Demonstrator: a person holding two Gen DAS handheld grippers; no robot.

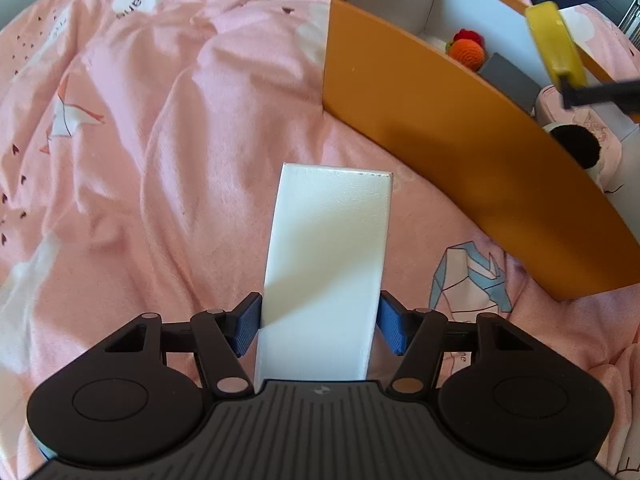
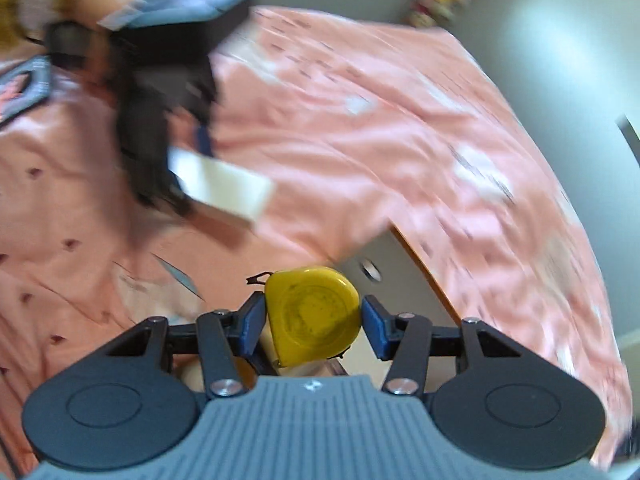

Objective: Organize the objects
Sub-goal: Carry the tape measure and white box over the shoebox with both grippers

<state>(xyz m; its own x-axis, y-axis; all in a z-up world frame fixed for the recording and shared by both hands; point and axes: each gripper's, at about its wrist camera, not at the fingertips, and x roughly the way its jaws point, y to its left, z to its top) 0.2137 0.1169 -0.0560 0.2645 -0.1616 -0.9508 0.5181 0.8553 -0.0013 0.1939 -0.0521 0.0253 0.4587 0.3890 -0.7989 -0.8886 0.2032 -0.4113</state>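
Pink bedding (image 1: 168,128), rumpled and printed with small hearts and origami shapes, fills the scene under both grippers. Left gripper (image 1: 319,322) first: its blue fingers (image 1: 249,326) are clamped on either side of a tall white box (image 1: 326,264), which runs straight out ahead of them and lifts clear above the bed. Ahead and to the right of those fingers sits the orange box (image 1: 452,152), open at the top with a white lining. Inside it, a crocheted orange ball (image 1: 467,53) lies at the far end with something red just behind, then a flat grey item (image 1: 510,80), then a pale pink item with a dark round patch (image 1: 578,146) at the near end.

Over to the right gripper (image 2: 314,322): its fingers (image 2: 253,326) are pressed against both flanks of a yellow tape measure (image 2: 312,314), flat face toward the camera. This view is heavily motion-blurred. Beyond the tape measure a corner of the orange box's pale interior (image 2: 378,256) shows. Ahead and to the left of these fingers the other gripper appears with its white box. From the left wrist view, the tape measure hangs over the orange box's right side.
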